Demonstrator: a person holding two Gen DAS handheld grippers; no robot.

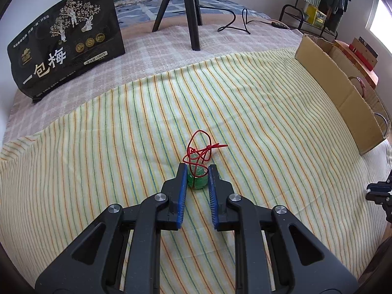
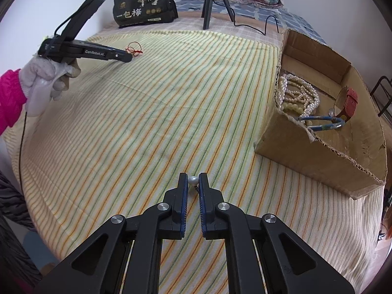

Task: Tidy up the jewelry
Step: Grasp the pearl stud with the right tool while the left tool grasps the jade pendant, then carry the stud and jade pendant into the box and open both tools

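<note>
Far left of the bed: glossy black pouch [image 1: 66, 46] with gold tree print and white lettering, propped upright on a pale checked blanket [image 1: 152, 41]. Beside it, matte black tripod legs [image 1: 193, 19] and a thin black cable [image 1: 235, 22].

Main work surface: striped cloth [image 1: 122, 127], soft woven cotton look, cream ground with fine green, orange and yellow lines.

Left gripper [image 1: 198, 171]: black plastic linkage arms, ribbed blue pads. Jaws drawn in close on a green translucent pendant [image 1: 196, 180], chunky and glassy, sitting on the cloth; both pads meet its sides. Its red cord [image 1: 199, 144], thin and stiff, loops and knots just beyond the tips. In the right wrist view a white-gloved hand [image 2: 46, 80] with a pink sleeve [image 2: 11, 98] carries this tool.

Right gripper [image 2: 193, 180]: same build. Jaws nearly together, clamped on a small round pearl bead [image 2: 193, 180], smooth and grey-white, at the very tips; a dark fine stem hangs below it.

Right: torn corrugated cardboard box [image 2: 318, 154], ragged front edge, resting on the cloth. Inside: heaped pearl strands [image 2: 299, 93], a blue bangle [image 2: 325, 122], a red-strapped watch [image 2: 350, 105].
</note>
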